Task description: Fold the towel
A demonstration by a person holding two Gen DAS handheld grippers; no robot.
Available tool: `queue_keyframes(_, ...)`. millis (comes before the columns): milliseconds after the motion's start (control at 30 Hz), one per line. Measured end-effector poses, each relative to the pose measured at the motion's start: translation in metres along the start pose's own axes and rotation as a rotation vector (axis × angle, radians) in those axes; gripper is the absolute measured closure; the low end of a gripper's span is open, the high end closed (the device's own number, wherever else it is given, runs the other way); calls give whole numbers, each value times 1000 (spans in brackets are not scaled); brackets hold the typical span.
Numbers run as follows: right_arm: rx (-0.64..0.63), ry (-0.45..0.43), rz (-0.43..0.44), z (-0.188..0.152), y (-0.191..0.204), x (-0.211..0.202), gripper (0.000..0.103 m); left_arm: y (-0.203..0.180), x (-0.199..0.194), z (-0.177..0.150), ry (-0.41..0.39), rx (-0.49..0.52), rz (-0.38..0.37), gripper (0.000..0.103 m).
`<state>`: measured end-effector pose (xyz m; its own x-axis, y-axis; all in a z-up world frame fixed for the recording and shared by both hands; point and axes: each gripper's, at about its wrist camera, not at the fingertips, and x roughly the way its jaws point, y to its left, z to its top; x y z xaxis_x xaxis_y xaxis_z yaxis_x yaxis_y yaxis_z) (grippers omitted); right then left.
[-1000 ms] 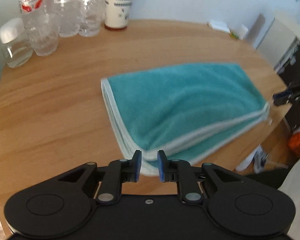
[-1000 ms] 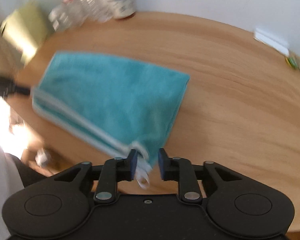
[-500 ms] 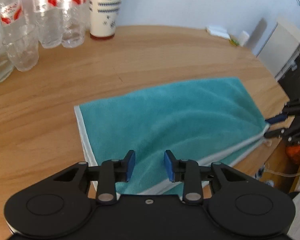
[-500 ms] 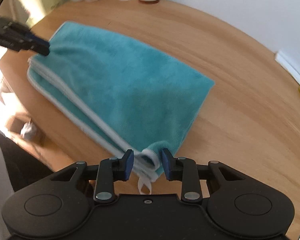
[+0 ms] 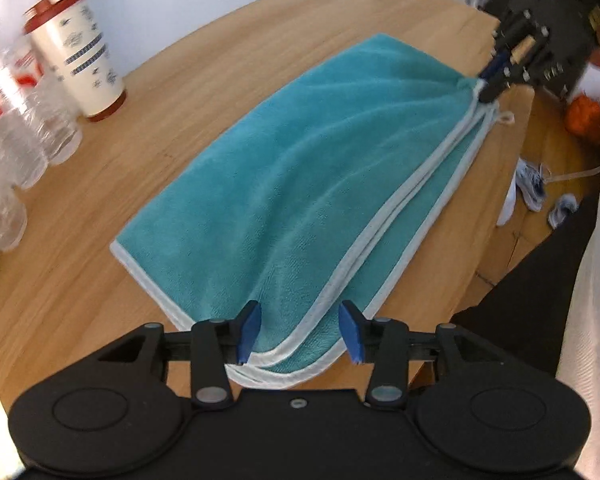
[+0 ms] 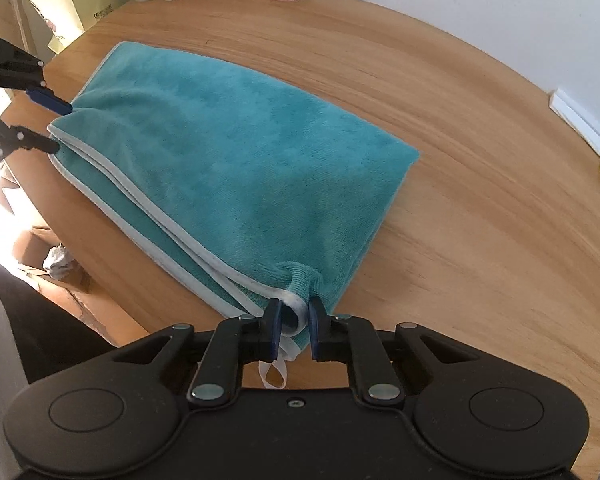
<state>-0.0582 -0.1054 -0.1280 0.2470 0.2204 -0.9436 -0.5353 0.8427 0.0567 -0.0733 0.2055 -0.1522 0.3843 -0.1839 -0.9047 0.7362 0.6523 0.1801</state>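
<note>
A teal towel (image 5: 320,168) with white edging lies folded in layers on the round wooden table (image 5: 220,60), near its front edge. My left gripper (image 5: 300,334) is open, its blue pads either side of the towel's near corner without pinching it. In the right wrist view the towel (image 6: 240,152) stretches away to the left, and my right gripper (image 6: 294,334) is shut on its bunched corner, with the white hanging loop (image 6: 274,376) dangling below. Each wrist view shows the other gripper at the far end: the right gripper (image 5: 490,80) pinching cloth, the left gripper (image 6: 62,128) spread wide.
Clear water bottles (image 5: 20,120) and a patterned cup (image 5: 80,60) stand at the table's back left. A white box (image 6: 580,120) lies near the far right rim. Socks (image 5: 532,188) lie on the floor beyond the table edge. A person's clothing (image 5: 596,240) fills the right side.
My left gripper's fingers have spread wider over the towel corner. My right gripper has closed in on the other corner. Both views have swung round, so the towel now runs lengthwise between the grippers.
</note>
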Motion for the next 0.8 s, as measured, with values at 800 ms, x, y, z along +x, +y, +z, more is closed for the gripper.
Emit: queue_keyframes(800, -21, 65, -8, -14, -1, -8, 97, 7, -3, -6, 14, -162, -173, 90)
